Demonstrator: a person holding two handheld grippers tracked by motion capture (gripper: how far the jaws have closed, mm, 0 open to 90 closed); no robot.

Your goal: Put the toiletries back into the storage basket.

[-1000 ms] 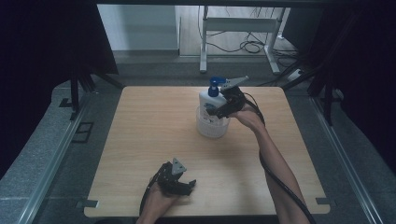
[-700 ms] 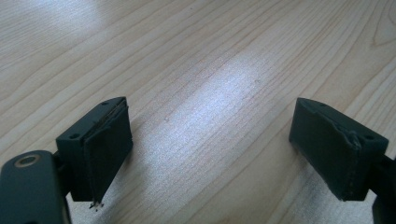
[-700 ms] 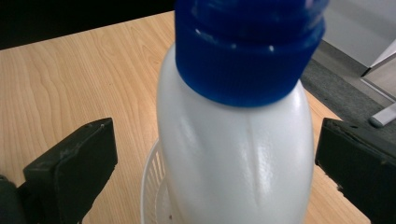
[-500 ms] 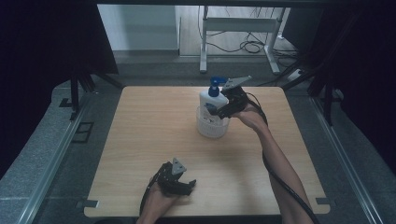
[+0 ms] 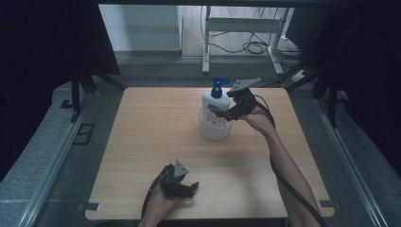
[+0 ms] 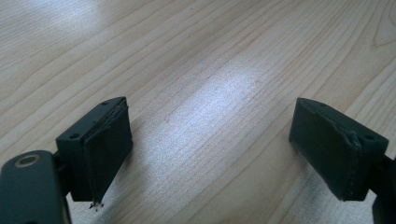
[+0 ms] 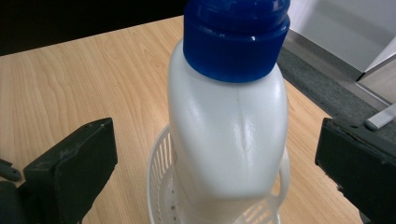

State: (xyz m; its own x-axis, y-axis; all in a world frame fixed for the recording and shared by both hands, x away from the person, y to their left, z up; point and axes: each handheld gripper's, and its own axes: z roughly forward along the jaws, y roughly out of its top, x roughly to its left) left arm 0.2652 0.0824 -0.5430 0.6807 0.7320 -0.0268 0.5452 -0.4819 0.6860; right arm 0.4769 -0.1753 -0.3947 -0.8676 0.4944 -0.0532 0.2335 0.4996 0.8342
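A: Right claw (image 5: pixel 231 112) is up at the white plastic pump bottle with the blue cap (image 5: pixel 214 100), jaws spread wide either side of it, w/ a clear gap on both sides in the right gripper view. Not gripping anything.

B: And the bottle itself?

A: Standing in the round white slotted plastic basket (image 5: pixel 213 130), towards the far side of the pale wooden bench (image 5: pixel 142 137). Looks a touch tilted in there, leaning on the basket wall, tho hard to be sure. In the right gripper view the bottle (image 7: pixel 229 126) sits squarely between the jaws, basket rim (image 7: pixel 159 161) showing below it.

B: So where are we, progress-wise?

A: My read: bottle's in the basket, so if the job is putting it in, that's basically done and the claw only needs to clear off. If it's a pick-up, then approach is done, close and lift are left. Can't tell which from this alone.

B: Left side doing anything?

A: Nope. Left claw (image 5: pixel 182 187) is parked low at the near edge of the bench, well apart from the bottle. Jaws wide there too, just bare wood grain (image 6: pixel 210 93) between them in the left gripper view. Holding nothing.

B: Anything else on the bench?

A: Just bottle, basket and the two claws.
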